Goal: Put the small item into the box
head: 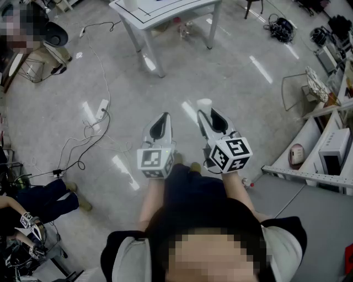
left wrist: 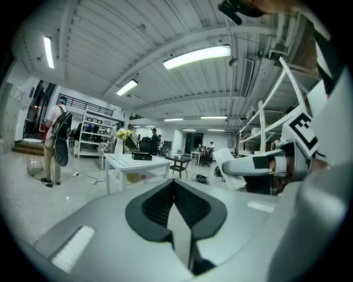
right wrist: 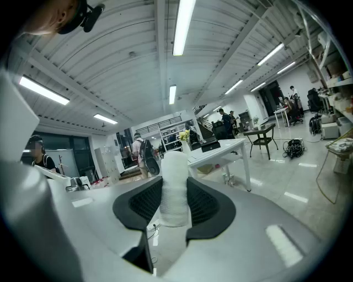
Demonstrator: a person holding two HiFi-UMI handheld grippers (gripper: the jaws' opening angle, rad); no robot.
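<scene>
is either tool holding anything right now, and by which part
The right tool grips a white roll by its sides, low down; its top pokes out past the jaws. The left tool is shut and empty.

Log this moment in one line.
left gripper: jaws shut, empty | right gripper: jaws shut on white cylinder | white table: ahead, across open floor

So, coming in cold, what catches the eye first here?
The white textured cylinder clamped in the right hand-held gripper stands out first, at the middle of the head view. Beside it the left hand-held gripper is shut and empty, and a white rectangular table stands ahead on the glossy grey floor.
</scene>
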